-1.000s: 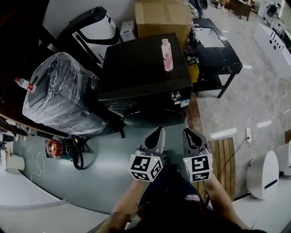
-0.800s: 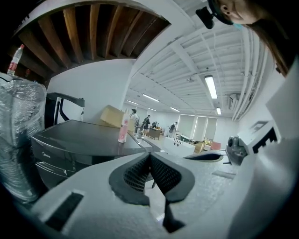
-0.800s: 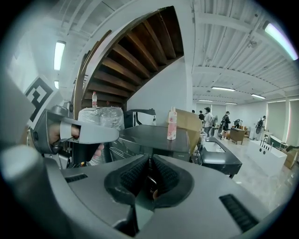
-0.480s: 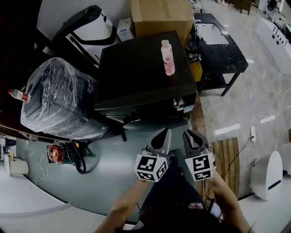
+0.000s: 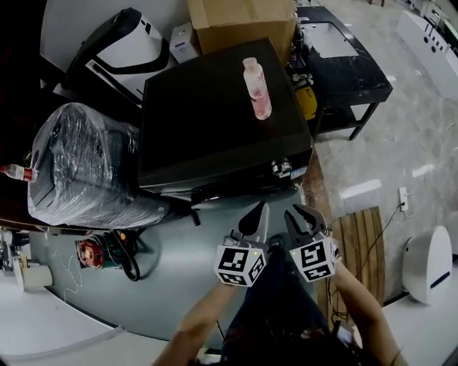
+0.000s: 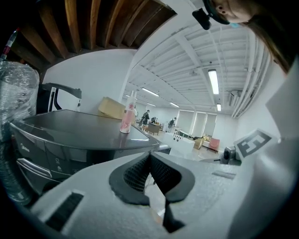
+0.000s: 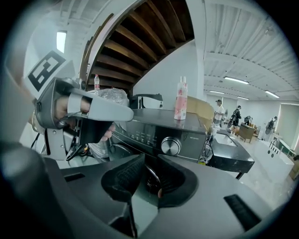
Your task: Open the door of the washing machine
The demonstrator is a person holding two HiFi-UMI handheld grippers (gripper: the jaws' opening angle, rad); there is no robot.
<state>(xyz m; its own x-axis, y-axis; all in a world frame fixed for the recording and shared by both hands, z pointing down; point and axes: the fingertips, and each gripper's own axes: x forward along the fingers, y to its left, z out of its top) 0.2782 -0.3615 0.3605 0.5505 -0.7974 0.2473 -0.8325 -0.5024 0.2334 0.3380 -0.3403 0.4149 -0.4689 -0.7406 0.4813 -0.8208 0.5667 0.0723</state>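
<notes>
The black front-loading washing machine (image 5: 215, 107) stands in the middle of the head view, a pink bottle (image 5: 256, 89) upright on its lid. Only a sliver of its front (image 5: 236, 191) shows under the lid's edge. Both grippers hang side by side just before that front. My left gripper (image 5: 259, 211) is shut, its pads meeting on nothing (image 6: 149, 156). My right gripper (image 5: 303, 214) has just been opening its jaws and nothing is between them (image 7: 148, 173). Past its jaws I see the control knob (image 7: 170, 145) and the round door rim (image 7: 117, 148).
A plastic-wrapped appliance (image 5: 86, 168) stands left of the washer, and a cardboard box (image 5: 240, 18) behind it. A black table (image 5: 343, 57) is at the right rear. A wooden mat (image 5: 361, 236) and a white device (image 5: 428, 264) lie to the right, and a red tool with cable (image 5: 89, 251) on the floor at left.
Both grippers have come down and nearer to the washer's front, which now fills more of the view. The right gripper's jaws have spread apart; the left stays shut.
</notes>
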